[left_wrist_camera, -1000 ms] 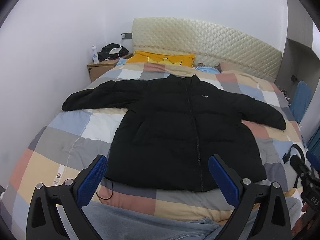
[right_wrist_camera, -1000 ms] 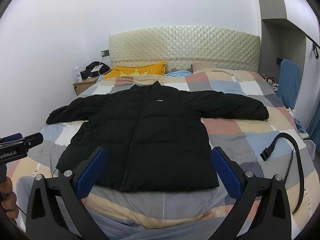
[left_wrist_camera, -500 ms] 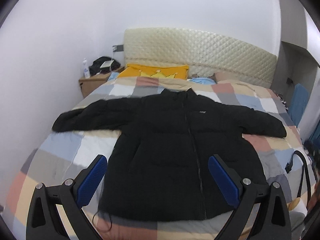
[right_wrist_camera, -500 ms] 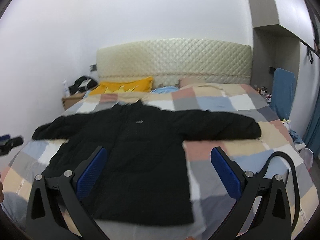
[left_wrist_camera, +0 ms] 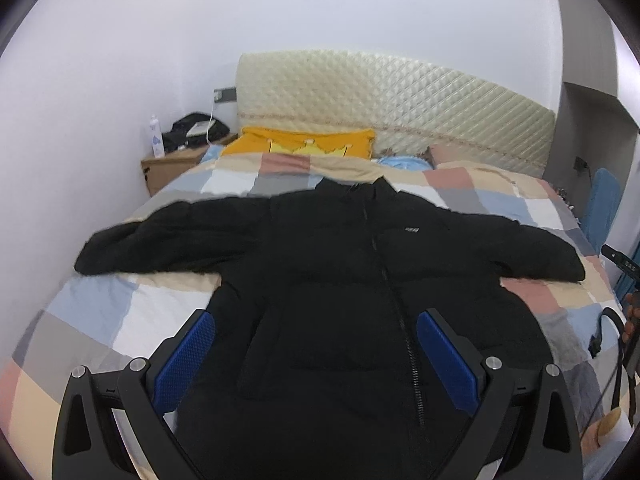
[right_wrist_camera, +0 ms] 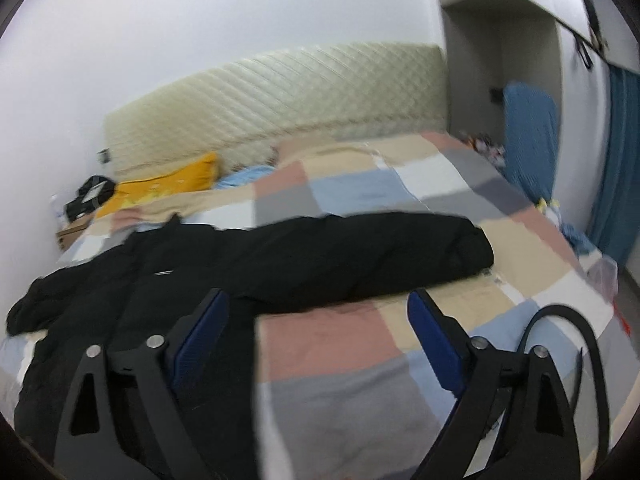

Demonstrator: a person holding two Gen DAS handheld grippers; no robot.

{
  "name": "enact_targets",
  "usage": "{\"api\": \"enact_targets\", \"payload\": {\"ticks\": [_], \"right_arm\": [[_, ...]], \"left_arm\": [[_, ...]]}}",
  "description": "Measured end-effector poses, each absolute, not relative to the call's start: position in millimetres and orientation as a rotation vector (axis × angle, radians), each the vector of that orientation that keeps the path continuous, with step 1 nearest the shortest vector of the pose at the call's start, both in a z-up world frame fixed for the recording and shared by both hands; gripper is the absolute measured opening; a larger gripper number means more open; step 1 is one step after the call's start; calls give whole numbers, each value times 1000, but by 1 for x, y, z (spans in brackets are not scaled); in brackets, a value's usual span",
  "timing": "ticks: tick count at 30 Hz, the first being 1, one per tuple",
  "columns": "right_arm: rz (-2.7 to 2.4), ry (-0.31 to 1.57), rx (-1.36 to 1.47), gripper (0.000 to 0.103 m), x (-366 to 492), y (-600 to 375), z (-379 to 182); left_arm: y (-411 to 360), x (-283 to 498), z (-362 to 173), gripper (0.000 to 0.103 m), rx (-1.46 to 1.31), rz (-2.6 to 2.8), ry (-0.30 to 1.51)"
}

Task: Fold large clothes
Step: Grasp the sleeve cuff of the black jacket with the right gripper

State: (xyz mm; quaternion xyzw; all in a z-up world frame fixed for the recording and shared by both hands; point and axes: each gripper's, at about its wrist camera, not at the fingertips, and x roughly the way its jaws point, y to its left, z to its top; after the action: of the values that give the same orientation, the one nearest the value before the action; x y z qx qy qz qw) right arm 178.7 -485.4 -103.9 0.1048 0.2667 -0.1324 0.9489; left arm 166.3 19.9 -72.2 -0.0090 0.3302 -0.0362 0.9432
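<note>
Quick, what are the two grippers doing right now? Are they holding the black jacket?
Left gripper: open, holding nothing, above the black jacket.
Right gripper: open, jaws have just been closing a little, nothing between them; jacket sleeve lies ahead.

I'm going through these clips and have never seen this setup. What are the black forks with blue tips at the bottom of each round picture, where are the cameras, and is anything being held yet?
Each picture comes from a fisheye camera mounted on a hand-held two-finger gripper; a person carries one in each hand. The forks are the gripper's own fingers with blue pads. The left gripper looks over a black puffer jacket spread flat, zipped, sleeves out, on a bed with a checked quilt. The right gripper looks at the jacket's outstretched sleeve from the bed's other side; its jaws have just been closing a little, with nothing between them. Both stand open and hold nothing. A yellow pillow lies by the padded headboard. No fold has been made yet.
</note>
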Motion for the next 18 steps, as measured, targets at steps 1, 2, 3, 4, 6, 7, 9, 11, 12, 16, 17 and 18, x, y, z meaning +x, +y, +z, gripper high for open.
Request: {"api": "enact_targets", "payload": {"ticks": [1, 2, 3, 4, 6, 7, 9, 11, 12, 16, 17, 18], "right_arm": [[-284, 545, 226, 90, 188, -496, -113], [-297, 548, 237, 90, 194, -506, -119], [-316, 557, 251, 90, 204, -519, -130], [-335, 568, 262, 90, 212, -528, -140], [-374, 585, 336, 90, 229, -556, -167], [-396, 586, 384, 90, 236, -571, -180], [-425, 580, 478, 90, 246, -595, -200], [-456, 566, 597, 90, 256, -622, -222], [-464, 547, 654, 90, 260, -635, -232], [-497, 481, 790, 92, 281, -674, -257], [-515, 471, 801, 92, 286, -681, -261], [-530, 469, 811, 92, 291, -689, -266]], "left_arm": [[21, 171, -78, 102, -28, -77, 688], [21, 176, -84, 102, -36, -82, 702], [22, 181, -90, 102, -43, -85, 714], [23, 185, -94, 102, -46, -84, 721], [23, 193, -101, 102, -50, -72, 727], [23, 197, -104, 102, -55, -63, 728], [25, 206, -112, 102, -71, -50, 736], [27, 215, -119, 102, -85, -43, 749], [28, 220, -124, 102, -93, -36, 762], [31, 234, -138, 102, -124, -16, 800], [32, 239, -142, 102, -132, -7, 807], [33, 242, -146, 102, -134, 0, 813]]}}
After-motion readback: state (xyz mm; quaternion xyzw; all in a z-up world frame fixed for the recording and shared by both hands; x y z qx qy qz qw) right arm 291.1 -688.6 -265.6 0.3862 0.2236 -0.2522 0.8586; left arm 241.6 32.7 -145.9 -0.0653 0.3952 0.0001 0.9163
